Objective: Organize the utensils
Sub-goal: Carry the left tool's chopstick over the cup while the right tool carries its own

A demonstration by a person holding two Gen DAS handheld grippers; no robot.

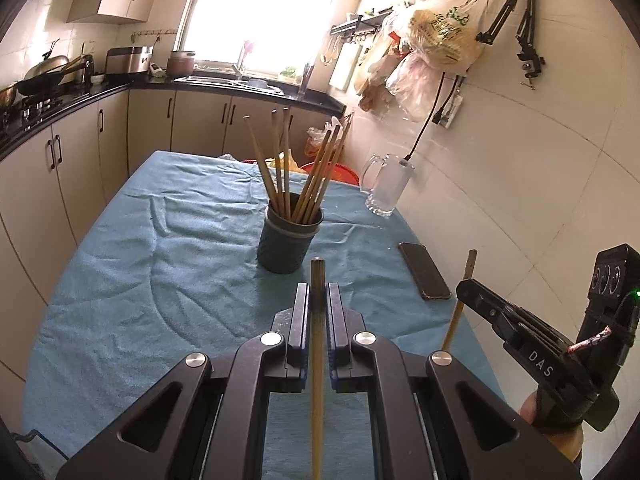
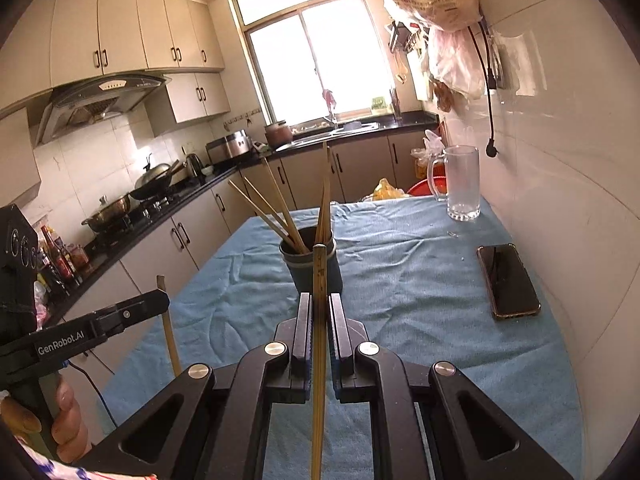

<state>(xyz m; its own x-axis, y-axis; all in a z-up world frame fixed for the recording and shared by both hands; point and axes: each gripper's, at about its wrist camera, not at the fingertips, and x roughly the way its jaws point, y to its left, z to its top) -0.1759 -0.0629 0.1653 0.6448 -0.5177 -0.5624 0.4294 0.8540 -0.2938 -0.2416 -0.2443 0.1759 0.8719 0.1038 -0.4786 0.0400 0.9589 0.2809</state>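
Just short of the dark holder cup (image 1: 289, 240), two loose chopsticks hang above the table (image 1: 120, 280), one pinched in each claw. The left claw (image 1: 318, 320) is clamped on a chopstick (image 1: 317, 380) that runs upright between its pads, and the right claw (image 2: 320, 328) grips its own chopstick (image 2: 319, 360) the same way, thick ends up, likely so each can drop straight in. The cup already bristles with a fanned bundle of chopsticks (image 1: 304, 176). Beyond the cup, toward the wall, stands a glass mug (image 1: 386, 186); beside the cup on that wall side lies a phone (image 1: 424, 276).
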